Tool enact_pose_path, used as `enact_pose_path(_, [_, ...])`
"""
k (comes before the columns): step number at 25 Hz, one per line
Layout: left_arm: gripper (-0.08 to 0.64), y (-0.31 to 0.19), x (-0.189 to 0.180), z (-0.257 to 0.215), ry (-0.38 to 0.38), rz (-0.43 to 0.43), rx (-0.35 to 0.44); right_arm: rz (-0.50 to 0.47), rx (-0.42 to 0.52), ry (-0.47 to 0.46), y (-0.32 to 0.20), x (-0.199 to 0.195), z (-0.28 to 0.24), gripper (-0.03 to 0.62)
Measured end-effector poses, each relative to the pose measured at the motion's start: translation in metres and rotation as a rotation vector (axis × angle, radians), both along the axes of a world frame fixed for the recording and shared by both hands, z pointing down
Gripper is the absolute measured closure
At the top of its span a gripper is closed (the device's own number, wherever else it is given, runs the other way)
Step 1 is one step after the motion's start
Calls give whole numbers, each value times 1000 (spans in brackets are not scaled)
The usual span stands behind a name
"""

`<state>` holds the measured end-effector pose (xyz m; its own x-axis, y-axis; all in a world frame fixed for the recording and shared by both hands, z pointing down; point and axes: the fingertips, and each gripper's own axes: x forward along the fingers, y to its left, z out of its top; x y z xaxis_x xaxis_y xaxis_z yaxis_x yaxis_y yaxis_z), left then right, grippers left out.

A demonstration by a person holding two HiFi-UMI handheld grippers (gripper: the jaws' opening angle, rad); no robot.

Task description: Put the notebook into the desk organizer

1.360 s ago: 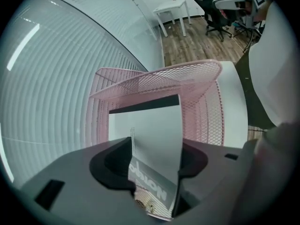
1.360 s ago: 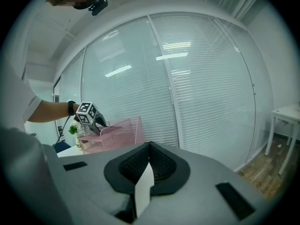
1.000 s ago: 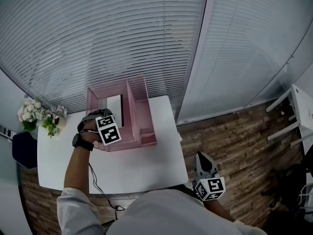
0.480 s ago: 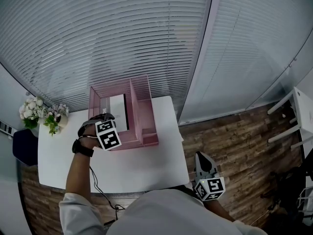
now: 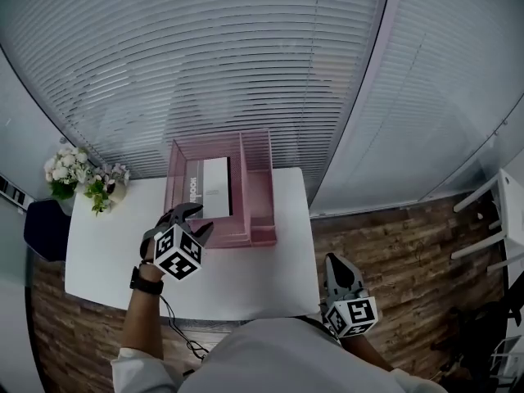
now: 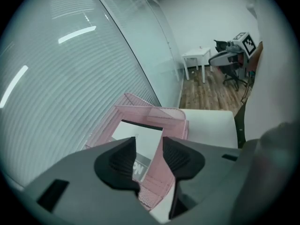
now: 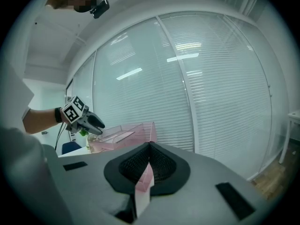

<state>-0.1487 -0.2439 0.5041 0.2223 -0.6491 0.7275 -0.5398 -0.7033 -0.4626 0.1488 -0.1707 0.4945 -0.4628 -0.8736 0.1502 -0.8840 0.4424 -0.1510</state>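
Note:
The white notebook with a grey band lies flat in the left compartment of the pink wire desk organizer at the back of the white table. My left gripper hovers just in front of the organizer, above the table. Its jaws are closing with nothing between them. In the left gripper view the notebook and organizer show beyond the fingertips of the left gripper. My right gripper hangs off the table's right front corner, shut and empty, with its pads meeting.
A vase of flowers stands at the table's back left corner. A dark chair sits left of the table. Glass walls with blinds rise right behind the organizer. A white side table stands on the wood floor at far right.
My left gripper has drawn back from the organizer toward the front of the table and its jaws have narrowed. The notebook stays in the organizer. The right gripper has not moved.

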Motion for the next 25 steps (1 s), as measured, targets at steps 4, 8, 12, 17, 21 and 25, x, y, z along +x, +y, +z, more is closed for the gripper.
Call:
enact_pose_path(4, [429, 19, -3, -23, 146, -73, 120, -44, 21, 2, -2, -18, -11, 579])
enact_pose_path(8, [465, 40, -8, -40, 287, -142, 209, -87, 43, 3, -3, -36, -21, 580])
enact_pose_path(12, [515, 61, -15, -49, 394, -207, 280, -121, 57, 3, -2, -51, -30, 579])
enact_pose_path(17, [543, 87, -21, -57, 533, -267, 330, -159, 74, 6, 0, -63, -38, 580])
enact_pose_path(21, [551, 105, -30, -60, 629, -315, 366, -176, 81, 4, 3, -73, -45, 579])
enact_pose_path(25, [551, 118, -33, -62, 732, -358, 391, -203, 86, 21, 5, -80, -47, 580])
